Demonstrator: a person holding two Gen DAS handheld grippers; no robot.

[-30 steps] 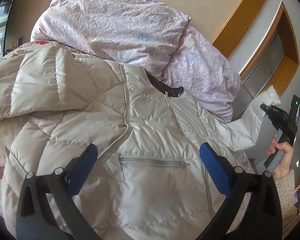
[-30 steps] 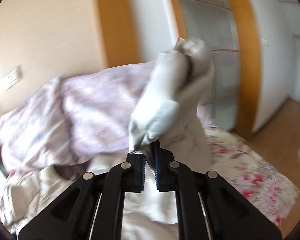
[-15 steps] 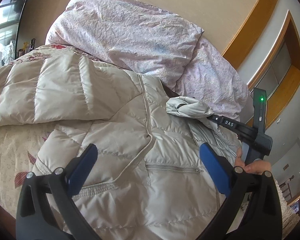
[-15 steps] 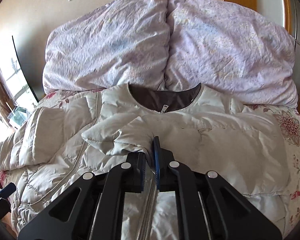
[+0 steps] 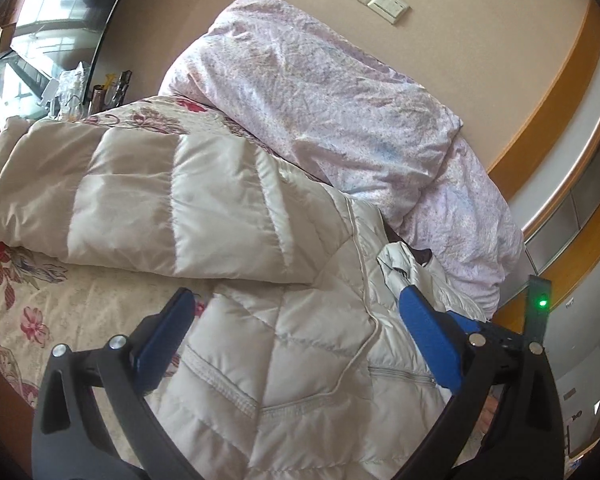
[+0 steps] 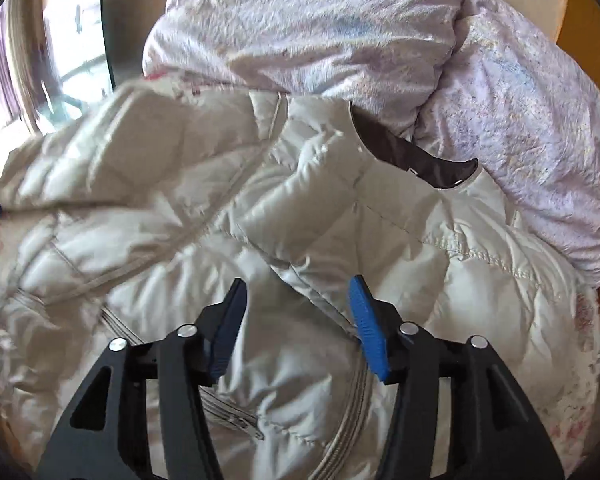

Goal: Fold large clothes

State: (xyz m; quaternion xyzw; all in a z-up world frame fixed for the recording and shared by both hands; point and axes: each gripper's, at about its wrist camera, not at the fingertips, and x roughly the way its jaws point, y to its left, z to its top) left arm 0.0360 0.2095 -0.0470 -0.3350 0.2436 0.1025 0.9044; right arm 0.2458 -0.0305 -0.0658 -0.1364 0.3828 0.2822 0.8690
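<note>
Left wrist view: the left tongs (image 5: 296, 340) hang spread and released over the padded jacket (image 5: 284, 344), which lies on the bed (image 5: 36, 312) below the pillows (image 5: 320, 96). The "DAS" label readable earlier is now hidden.

Right wrist view: the right tongs (image 6: 298, 328), clenched on the sleeve (image 6: 332, 216) before, now stand apart and released; the sleeve rests folded across the jacket's chest.

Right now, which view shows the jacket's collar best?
The right wrist view: the collar and its dark lining lie open beside the pillows. In the left wrist view only a dark sliver shows behind the folded sleeve.
</note>
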